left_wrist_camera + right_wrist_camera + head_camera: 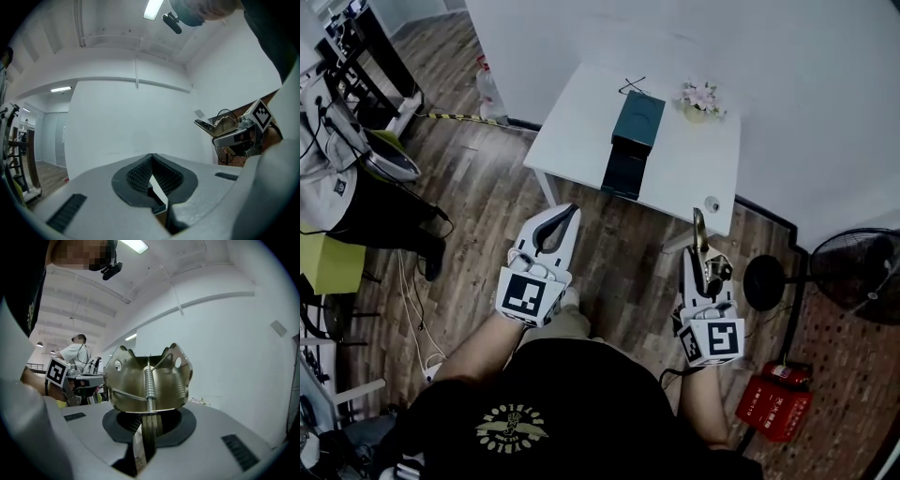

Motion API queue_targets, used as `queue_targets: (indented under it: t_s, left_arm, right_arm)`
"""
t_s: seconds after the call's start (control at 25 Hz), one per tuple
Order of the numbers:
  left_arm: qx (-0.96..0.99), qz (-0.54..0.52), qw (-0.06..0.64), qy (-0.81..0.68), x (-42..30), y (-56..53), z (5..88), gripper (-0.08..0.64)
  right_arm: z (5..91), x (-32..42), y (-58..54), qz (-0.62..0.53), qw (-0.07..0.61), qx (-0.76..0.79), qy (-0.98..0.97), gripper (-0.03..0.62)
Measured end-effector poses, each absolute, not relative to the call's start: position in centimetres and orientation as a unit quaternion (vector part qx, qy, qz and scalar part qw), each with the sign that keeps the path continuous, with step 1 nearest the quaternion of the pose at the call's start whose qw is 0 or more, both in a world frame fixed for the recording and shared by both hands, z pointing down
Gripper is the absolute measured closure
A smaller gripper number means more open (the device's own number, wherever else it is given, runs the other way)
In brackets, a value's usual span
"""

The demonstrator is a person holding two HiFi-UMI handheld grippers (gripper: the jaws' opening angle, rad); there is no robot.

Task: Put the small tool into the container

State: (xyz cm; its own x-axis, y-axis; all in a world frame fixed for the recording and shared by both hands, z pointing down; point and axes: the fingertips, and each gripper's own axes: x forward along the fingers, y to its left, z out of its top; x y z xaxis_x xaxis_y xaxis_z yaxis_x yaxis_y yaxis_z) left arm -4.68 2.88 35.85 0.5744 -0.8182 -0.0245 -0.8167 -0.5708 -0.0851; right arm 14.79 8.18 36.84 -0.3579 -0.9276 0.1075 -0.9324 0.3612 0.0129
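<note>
The right hand-held gripper (147,427), at five o'clock, is clamped on one end of the metal spring clamp (147,380), probably for a clean drop into the teal container (636,131) at twelve o'clock on the bench (577,122), while the left hand-held gripper (157,187) has its jaws together, empty.

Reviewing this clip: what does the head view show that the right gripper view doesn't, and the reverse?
Head view only: the white table carrying the dark teal container and flowers, plus the floor fan. Right gripper view only: the coil spring seen close up, and a person in the background. Both: the right tongs shut on the metal spring clamp.
</note>
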Motion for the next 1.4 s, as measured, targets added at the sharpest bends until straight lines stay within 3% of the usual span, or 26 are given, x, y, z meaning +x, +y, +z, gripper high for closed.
queue_targets:
  t_s: [1.0,1.4]
  left_arm:
    - [-0.922,0.012,0.040,0.386,-7.6,-11.0,35.3,0.554]
    - [-0.919,-0.018,0.003,0.394,-8.4,-12.8,37.9,0.554]
  right_arm:
    - [35.8,9.5,-3.6,0.039,0.034,0.598,-0.800,0.537]
    - [37.7,9.1,-4.3,0.055,0.047,0.598,-0.798,0.537]
